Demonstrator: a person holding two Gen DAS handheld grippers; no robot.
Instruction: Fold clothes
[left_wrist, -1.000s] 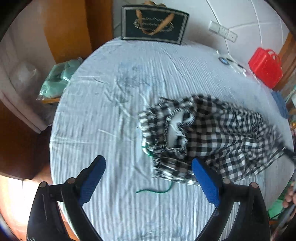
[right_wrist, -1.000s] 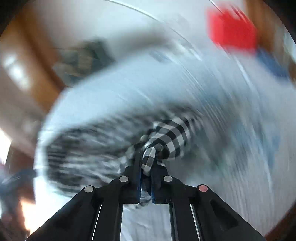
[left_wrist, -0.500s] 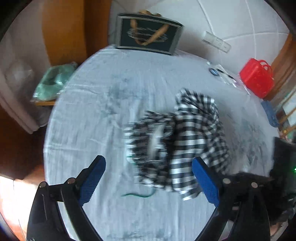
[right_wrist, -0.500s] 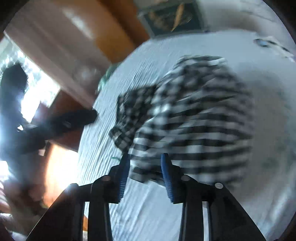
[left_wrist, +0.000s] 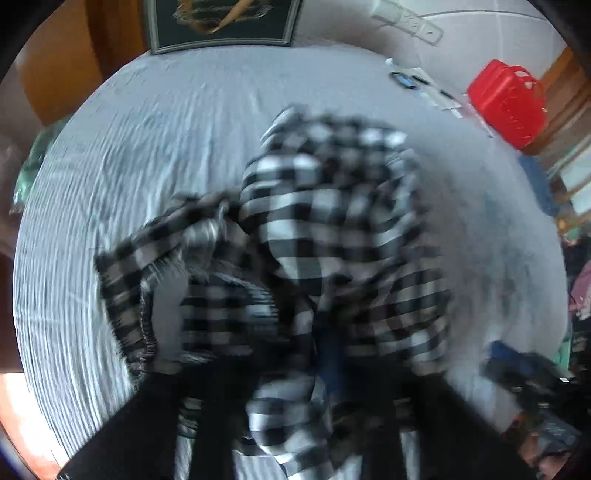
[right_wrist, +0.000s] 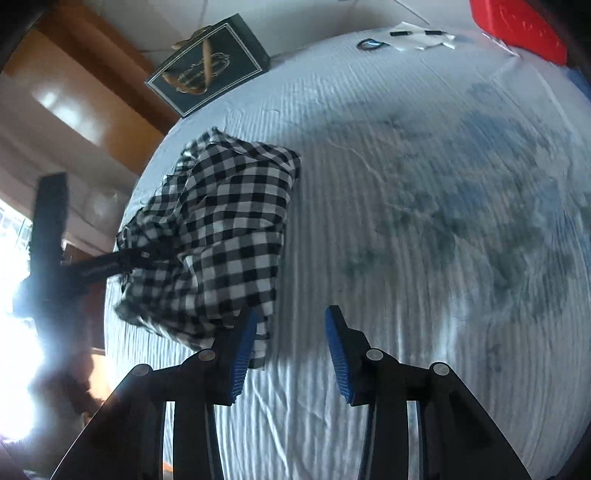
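A black-and-white checked garment (right_wrist: 221, 236) lies bunched on the pale striped tablecloth (right_wrist: 424, 229), left of centre in the right wrist view. My right gripper (right_wrist: 291, 343) is open and empty, just right of the garment's near edge. My left gripper (right_wrist: 129, 260) reaches in from the left and is shut on the checked garment. In the blurred left wrist view the garment (left_wrist: 314, 258) fills the middle, and cloth drapes over my closed fingers (left_wrist: 332, 369).
A dark gift bag (right_wrist: 207, 62) stands at the table's far edge. A red basket (left_wrist: 508, 105) and small items (right_wrist: 402, 37) lie at the far right. Wooden furniture (right_wrist: 74, 92) stands beyond the table on the left.
My right gripper let go of the garment, opened and drew back to the right. My left gripper moved forward into the garment and shut on it.
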